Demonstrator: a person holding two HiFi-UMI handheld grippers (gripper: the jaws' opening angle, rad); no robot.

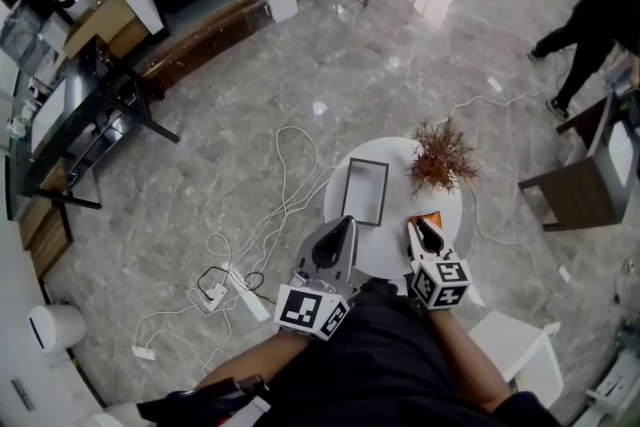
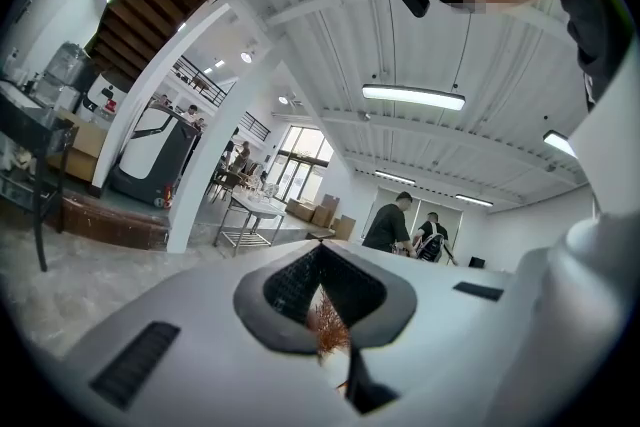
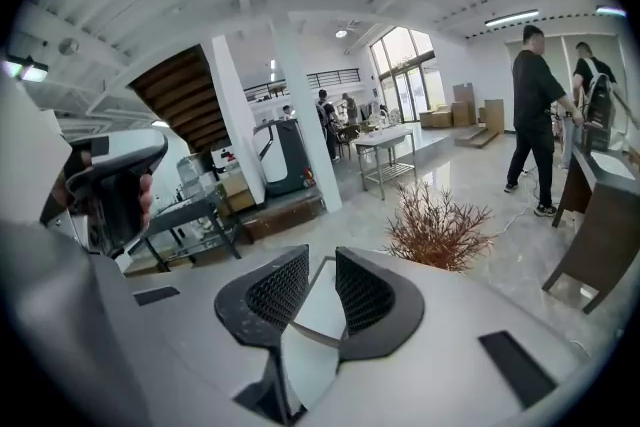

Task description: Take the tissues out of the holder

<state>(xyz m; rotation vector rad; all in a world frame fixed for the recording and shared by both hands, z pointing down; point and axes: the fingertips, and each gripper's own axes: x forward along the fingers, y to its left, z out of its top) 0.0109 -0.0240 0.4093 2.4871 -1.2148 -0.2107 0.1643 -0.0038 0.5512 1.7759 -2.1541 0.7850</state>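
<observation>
On the round white table (image 1: 398,165) at frame centre lay the gray-rimmed holder (image 1: 365,193) (tissues in it could not be made out). Lower right of it, the right gripper (image 1: 418,227) had its jaws partly apart, gripping nothing. The left gripper (image 1: 348,223), just below the holder, had its tips together, empty. A dried plant (image 1: 440,158) stood to the holder's right.

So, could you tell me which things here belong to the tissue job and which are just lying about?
For the job: dark-framed holder, left gripper, right gripper.
Lying about: dried plant, small orange item, floor cables, power strip.
</observation>
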